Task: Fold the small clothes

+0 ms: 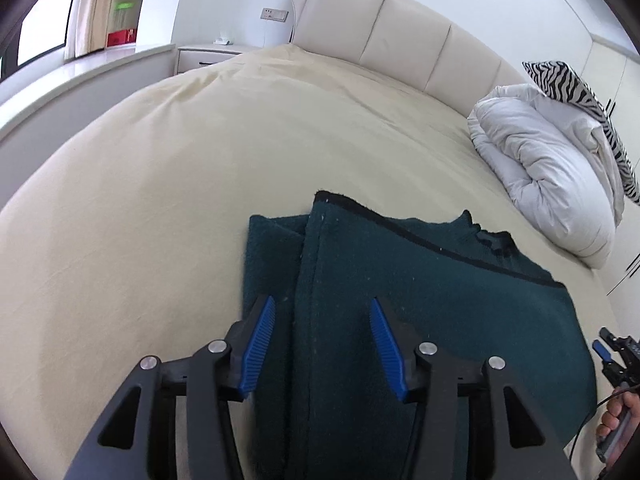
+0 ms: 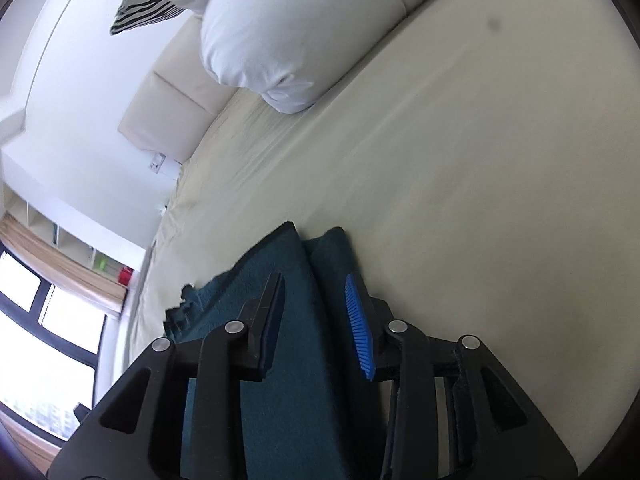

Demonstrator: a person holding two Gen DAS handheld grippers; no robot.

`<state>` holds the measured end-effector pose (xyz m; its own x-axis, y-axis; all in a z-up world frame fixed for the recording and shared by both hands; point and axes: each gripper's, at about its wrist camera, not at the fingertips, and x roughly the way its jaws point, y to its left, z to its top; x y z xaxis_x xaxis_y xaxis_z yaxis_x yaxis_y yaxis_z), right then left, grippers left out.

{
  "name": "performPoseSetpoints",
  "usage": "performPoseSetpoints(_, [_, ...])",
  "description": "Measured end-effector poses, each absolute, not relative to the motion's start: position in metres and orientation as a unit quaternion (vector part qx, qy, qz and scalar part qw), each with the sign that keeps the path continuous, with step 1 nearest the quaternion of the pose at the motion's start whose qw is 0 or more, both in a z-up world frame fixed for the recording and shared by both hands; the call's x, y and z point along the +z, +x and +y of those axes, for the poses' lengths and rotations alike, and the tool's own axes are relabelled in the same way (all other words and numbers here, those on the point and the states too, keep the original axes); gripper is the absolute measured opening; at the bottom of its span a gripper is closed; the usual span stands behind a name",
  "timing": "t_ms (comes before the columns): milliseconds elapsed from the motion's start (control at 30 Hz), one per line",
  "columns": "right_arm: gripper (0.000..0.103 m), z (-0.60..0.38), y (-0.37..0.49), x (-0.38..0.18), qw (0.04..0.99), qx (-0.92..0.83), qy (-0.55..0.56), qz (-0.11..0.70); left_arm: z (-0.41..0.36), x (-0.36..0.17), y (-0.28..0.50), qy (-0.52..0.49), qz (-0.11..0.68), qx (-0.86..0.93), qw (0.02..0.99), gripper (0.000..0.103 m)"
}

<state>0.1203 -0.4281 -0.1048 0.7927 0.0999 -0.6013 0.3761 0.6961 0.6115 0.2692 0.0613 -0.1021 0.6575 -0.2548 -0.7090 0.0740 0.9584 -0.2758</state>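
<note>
On the bed (image 1: 160,168), green garment (image 1: 420,300) lengthwise ahead.

The dark green garment (image 1: 400,280) runs off the bottom edge in both views, its near part hidden behind the left tool (image 1: 322,340) and right tool (image 2: 316,312). Its far corner (image 2: 180,312) is blurred. The zebra-print cushion (image 1: 576,92) is cut by the lens rim, and the shelf items (image 1: 120,36) are too small to identify.

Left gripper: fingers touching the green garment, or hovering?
Cannot tell. In the left wrist view the left gripper is open over the dark green garment, but neither view shows contact or a gap under its fingers.
</note>
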Motion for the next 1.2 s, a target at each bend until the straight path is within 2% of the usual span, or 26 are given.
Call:
performPoseSetpoints(33, [0.038, -0.418, 0.109, -0.099, 0.874, -0.078, 0.355, 0.323, 0.059, -0.099, 0.259, -0.104, 0.4, -0.09, 0.906, 0.053])
performPoseSetpoints(67, [0.049, -0.41, 0.1, -0.096, 0.878, -0.083, 0.333, 0.334, 0.057, -0.096, 0.248, -0.098, 0.395, -0.091, 0.909, 0.053])
performPoseSetpoints(267, [0.05, -0.394, 0.044, -0.1, 0.879, -0.09, 0.279, 0.377, 0.035, -0.09, 0.204, -0.051, 0.382, -0.099, 0.917, 0.053])
performPoseSetpoints(333, [0.043, -0.384, 0.031, -0.107, 0.875, -0.089, 0.26, 0.4, 0.033, -0.093, 0.204, -0.045, 0.394, -0.097, 0.913, 0.053])
performPoseSetpoints(367, [0.026, -0.381, 0.026, -0.11, 0.874, -0.094, 0.246, 0.407, 0.034, -0.095, 0.205, -0.044, 0.399, -0.094, 0.911, 0.053])
performPoseSetpoints(400, [0.016, -0.378, 0.023, -0.111, 0.874, -0.101, 0.239, 0.412, 0.035, -0.097, 0.206, -0.042, 0.404, -0.093, 0.909, 0.053])
performPoseSetpoints(467, [0.009, -0.379, 0.014, -0.111, 0.872, -0.107, 0.246, 0.41, 0.039, -0.102, 0.211, -0.046, 0.414, -0.092, 0.904, 0.053])
performPoseSetpoints(600, [0.007, -0.38, 0.001, -0.107, 0.87, -0.112, 0.252, 0.409, 0.044, -0.104, 0.209, -0.052, 0.414, -0.096, 0.904, 0.051])
performPoseSetpoints(867, [0.007, -0.387, 0.004, -0.121, 0.86, -0.099, 0.272, 0.42, 0.05, -0.1, 0.207, -0.065, 0.414, -0.1, 0.902, 0.05])
performPoseSetpoints(967, [0.012, -0.386, 0.003, -0.109, 0.865, -0.096, 0.258, 0.418, 0.06, -0.085, 0.202, -0.085, 0.402, -0.091, 0.907, 0.051])
performPoseSetpoints(1000, [0.02, -0.388, -0.001, -0.102, 0.867, -0.111, 0.253, 0.414, 0.063, -0.078, 0.199, -0.087, 0.393, -0.082, 0.912, 0.053])
performPoseSetpoints(1033, [0.023, -0.39, -0.006, -0.095, 0.87, -0.127, 0.252, 0.405, 0.065, -0.07, 0.196, -0.09, 0.38, -0.078, 0.917, 0.053])
performPoseSetpoints(1200, [0.023, -0.376, -0.005, -0.057, 0.894, -0.085, 0.257, 0.356, 0.036, -0.045, 0.193, -0.06, 0.346, -0.106, 0.93, 0.058])
